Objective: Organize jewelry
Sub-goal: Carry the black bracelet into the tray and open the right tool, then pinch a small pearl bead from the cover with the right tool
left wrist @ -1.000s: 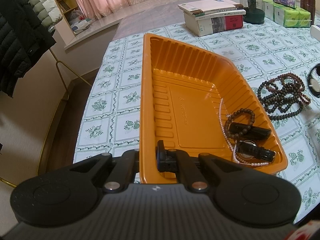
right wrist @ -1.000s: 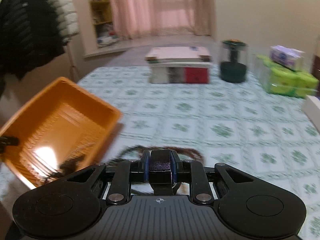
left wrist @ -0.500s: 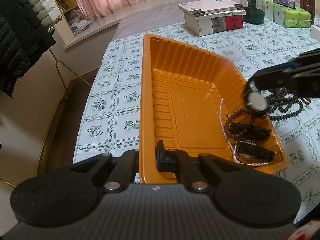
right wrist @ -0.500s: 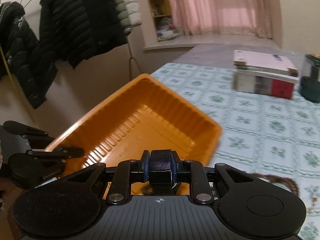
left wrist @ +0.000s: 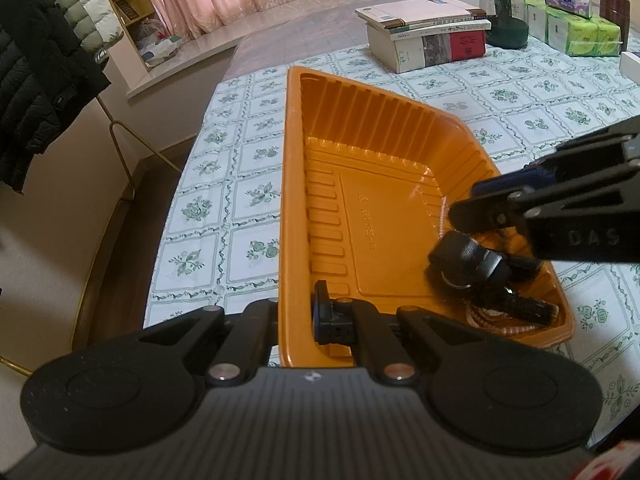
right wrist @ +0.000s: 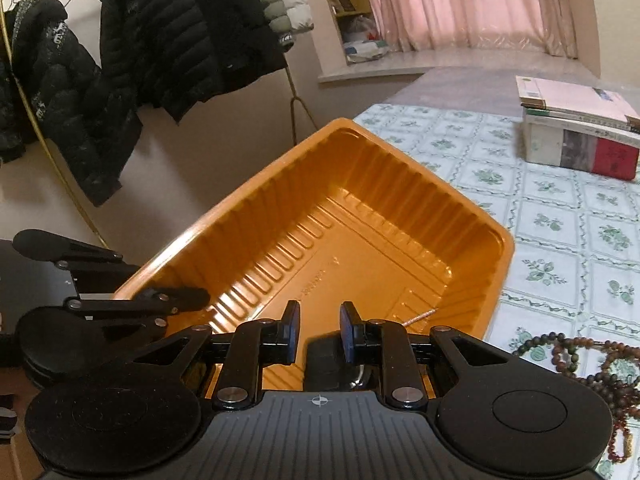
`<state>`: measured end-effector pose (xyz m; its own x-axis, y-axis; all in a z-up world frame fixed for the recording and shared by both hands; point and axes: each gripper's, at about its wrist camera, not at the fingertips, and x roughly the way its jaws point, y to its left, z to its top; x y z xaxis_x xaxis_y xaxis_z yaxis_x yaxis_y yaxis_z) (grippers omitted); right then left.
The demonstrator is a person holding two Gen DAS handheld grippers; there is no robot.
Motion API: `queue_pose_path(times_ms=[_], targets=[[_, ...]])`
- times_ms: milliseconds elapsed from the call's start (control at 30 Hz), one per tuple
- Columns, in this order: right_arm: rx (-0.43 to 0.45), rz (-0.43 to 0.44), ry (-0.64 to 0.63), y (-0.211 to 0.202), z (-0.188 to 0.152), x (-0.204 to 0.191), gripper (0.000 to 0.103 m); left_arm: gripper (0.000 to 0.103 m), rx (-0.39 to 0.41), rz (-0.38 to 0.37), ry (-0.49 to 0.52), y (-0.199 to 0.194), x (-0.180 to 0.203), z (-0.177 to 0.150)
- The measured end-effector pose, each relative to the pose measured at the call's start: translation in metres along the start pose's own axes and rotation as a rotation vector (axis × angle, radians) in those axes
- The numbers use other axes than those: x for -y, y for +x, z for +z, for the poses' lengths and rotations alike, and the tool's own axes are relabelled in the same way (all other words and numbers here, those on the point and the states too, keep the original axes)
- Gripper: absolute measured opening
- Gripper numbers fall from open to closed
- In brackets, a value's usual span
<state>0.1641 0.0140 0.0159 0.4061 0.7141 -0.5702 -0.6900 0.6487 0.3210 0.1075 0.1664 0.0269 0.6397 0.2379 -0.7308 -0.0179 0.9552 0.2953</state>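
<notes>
We see a black wristwatch [left wrist: 466,262] dropping out below the right gripper [left wrist: 464,204] into the near right corner of the orange plastic tray [left wrist: 320,184], at about four o'clock in the left wrist view. Its strap curls, with the round end toward the tray's middle and its length running toward the right wall. It lies on top of other black watch pieces [left wrist: 516,304] and a pink bead strand [left wrist: 492,326] already in that corner. In the right wrist view the watch [right wrist: 326,364] shows as a dark shape low between the tongs of the right gripper [right wrist: 320,330], and neither pad presses on it; these jaws are opening, with a clear gap on both sides.

The tray's long axis runs from six toward twelve o'clock in the left wrist view, its far end pointing at a stack of books [left wrist: 428,34]. Our left gripper [left wrist: 296,316] is clamped tight on the tray's near rim at six o'clock, one finger [left wrist: 328,316] inside the wall.

The tray sits on a cloth with green flower squares [left wrist: 244,196]. A heap of dark brown bead necklaces [right wrist: 592,364] lies on the cloth at four o'clock in the right wrist view, just beside the tray's corner. Black padded jackets [right wrist: 160,40] hang on a gold rack at ten o'clock.
</notes>
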Motion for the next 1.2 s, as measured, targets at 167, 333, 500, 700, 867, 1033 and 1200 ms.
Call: queue_pose_path(times_ms=[167, 333, 500, 700, 867, 1033, 1200], targets=[[0.036, -0.058, 0.053, -0.022, -0.01, 0.02, 0.055, 0.002, 0.001, -0.002, -0.002, 0.0, -0.001, 0.0], [0.03, -0.163, 0.145, -0.049, -0.038, 0.059, 0.055, 0.002, 0.003, -0.001, 0.0, -0.001, -0.001, 0.0], [0.041, -0.305, 0.229, -0.085, -0.073, 0.1, 0.055, 0.002, 0.004, 0.0, 0.001, -0.001, -0.001, 0.0], [0.051, -0.457, 0.313, -0.119, -0.101, 0.144, 0.055, 0.003, 0.006, 0.003, 0.002, -0.002, 0.0, 0.001], [0.081, -0.529, 0.336, -0.134, -0.109, 0.17, 0.055, 0.003, 0.005, 0.007, 0.006, -0.003, 0.001, 0.002], [0.092, -0.569, 0.33, -0.134, -0.11, 0.19, 0.042, 0.003, 0.004, 0.012, 0.012, -0.003, 0.001, 0.003], [0.074, -0.574, 0.315, -0.121, -0.105, 0.206, 0.033, 0.003, -0.002, 0.014, 0.013, -0.002, 0.001, 0.003]])
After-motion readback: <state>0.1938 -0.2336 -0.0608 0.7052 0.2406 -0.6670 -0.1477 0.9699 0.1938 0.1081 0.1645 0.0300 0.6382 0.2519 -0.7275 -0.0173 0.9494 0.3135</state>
